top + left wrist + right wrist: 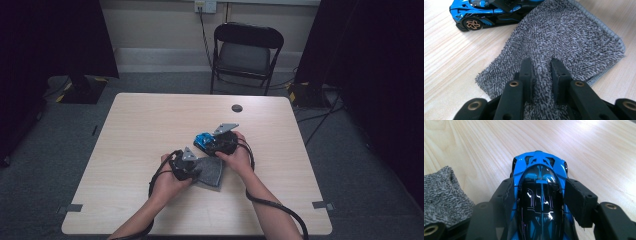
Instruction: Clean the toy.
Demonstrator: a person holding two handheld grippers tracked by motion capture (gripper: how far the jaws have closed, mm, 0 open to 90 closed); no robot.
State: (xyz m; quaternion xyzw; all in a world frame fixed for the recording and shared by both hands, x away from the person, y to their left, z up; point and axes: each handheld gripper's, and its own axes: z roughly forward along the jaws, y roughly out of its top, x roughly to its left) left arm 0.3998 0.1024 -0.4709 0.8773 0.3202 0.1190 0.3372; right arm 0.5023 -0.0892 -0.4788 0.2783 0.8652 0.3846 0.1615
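Toy car (204,141) mid-table, cloth (210,172) adjacent

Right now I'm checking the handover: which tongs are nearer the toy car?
Right. The right tongs straddle the toy car; the left tongs pinch the grey cloth beside it.

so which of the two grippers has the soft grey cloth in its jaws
The left gripper: its jaws pinch a fold of the grey cloth. The right gripper straddles the blue toy car instead.

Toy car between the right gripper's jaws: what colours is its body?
Bright blue toy car with a glossy black canopy, clearest in the right gripper view.
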